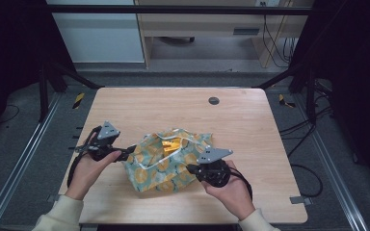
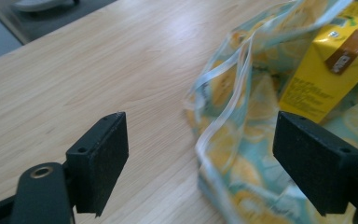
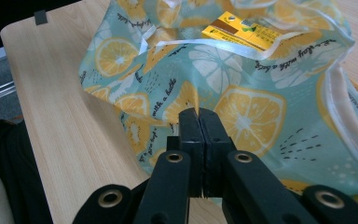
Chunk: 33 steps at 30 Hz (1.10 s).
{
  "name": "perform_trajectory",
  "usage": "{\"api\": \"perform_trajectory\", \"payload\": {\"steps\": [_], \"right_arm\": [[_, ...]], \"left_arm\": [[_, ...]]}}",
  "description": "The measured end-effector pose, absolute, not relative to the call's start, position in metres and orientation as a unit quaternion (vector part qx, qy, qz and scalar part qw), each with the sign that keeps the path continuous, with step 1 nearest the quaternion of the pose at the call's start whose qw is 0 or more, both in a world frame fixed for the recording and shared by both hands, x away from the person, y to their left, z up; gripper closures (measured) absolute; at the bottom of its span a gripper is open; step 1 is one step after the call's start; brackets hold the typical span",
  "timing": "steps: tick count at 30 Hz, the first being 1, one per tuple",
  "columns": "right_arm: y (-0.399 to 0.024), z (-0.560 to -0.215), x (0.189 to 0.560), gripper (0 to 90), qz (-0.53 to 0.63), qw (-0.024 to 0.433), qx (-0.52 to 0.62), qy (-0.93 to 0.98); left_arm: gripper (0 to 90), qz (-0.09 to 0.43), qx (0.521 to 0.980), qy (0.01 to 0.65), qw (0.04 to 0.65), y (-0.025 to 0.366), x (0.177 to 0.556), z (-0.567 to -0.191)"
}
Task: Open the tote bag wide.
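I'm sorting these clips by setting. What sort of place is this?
Probably a lab or recording workstation: a bare wooden table inside a black metal frame, loose cables on grey floor, and a desk behind.

From above, the high view looks forward over the table [image 1: 250, 125]; both gripper views sit close, sharing the lemon-print bag [image 1: 166, 163].

Carton [image 1: 169, 144] in bag [image 1: 166, 171] (mid-table [image 1: 250, 120])
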State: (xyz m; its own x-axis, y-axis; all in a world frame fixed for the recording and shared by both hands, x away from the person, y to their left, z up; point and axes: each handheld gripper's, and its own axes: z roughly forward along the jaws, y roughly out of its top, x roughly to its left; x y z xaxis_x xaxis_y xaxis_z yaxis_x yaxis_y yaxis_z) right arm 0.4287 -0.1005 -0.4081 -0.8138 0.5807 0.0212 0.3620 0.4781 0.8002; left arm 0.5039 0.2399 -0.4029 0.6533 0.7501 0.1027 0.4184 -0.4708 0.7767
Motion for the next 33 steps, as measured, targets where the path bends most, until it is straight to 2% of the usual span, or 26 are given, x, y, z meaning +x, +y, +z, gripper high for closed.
{"api": "perform_trajectory", "payload": {"steps": [6, 10, 11, 12, 13, 15, 17, 19, 21, 29, 33], "right_arm": [[-0.1, -0.412, 0.43, 89.3, 0.43, 0.125, 0.279, 0.849], [-0.1, -0.413, 0.43, 89.2, 0.431, 0.124, 0.279, 0.849], [-0.101, -0.413, 0.43, 89.1, 0.431, 0.123, 0.28, 0.849], [-0.101, -0.414, 0.43, 89.1, 0.431, 0.123, 0.281, 0.849], [-0.101, -0.414, 0.43, 89.1, 0.431, 0.123, 0.281, 0.849], [-0.102, -0.414, 0.431, 89.0, 0.432, 0.123, 0.281, 0.848], [-0.102, -0.415, 0.431, 88.9, 0.431, 0.123, 0.283, 0.848], [-0.103, -0.416, 0.432, 88.9, 0.431, 0.123, 0.285, 0.847], [-0.104, -0.417, 0.431, 88.6, 0.43, 0.124, 0.287, 0.847], [-0.111, -0.429, 0.428, 87.9, 0.423, 0.124, 0.302, 0.845], [-0.111, -0.434, 0.427, 84.5, 0.413, 0.128, 0.308, 0.847]], "left_arm": [[22.6, 0.211, 0.853, 0.321, 0.353, 0.21, 0.513, -0.407], [31.2, 0.209, 0.869, 0.307, 0.327, 0.194, 0.522, -0.417], [35.4, 0.209, 0.87, 0.307, 0.323, 0.192, 0.523, -0.418], [44.6, 0.207, 0.874, 0.303, 0.319, 0.19, 0.525, -0.42], [44.6, 0.205, 0.879, 0.297, 0.312, 0.188, 0.527, -0.422], [51.9, 0.207, 0.886, 0.29, 0.298, 0.184, 0.531, -0.427], [65.7, 0.2, 0.888, 0.289, 0.295, 0.182, 0.533, -0.429], [78.9, 0.195, 0.889, 0.286, 0.299, 0.182, 0.531, -0.426], [88.1, 0.181, 0.877, 0.291, 0.336, 0.186, 0.525, -0.418], [90.0, 0.185, 0.851, 0.279, 0.405, 0.202, 0.482, -0.385], [90.0, 0.148, 0.848, 0.275, 0.428, 0.212, 0.463, -0.384]]}}
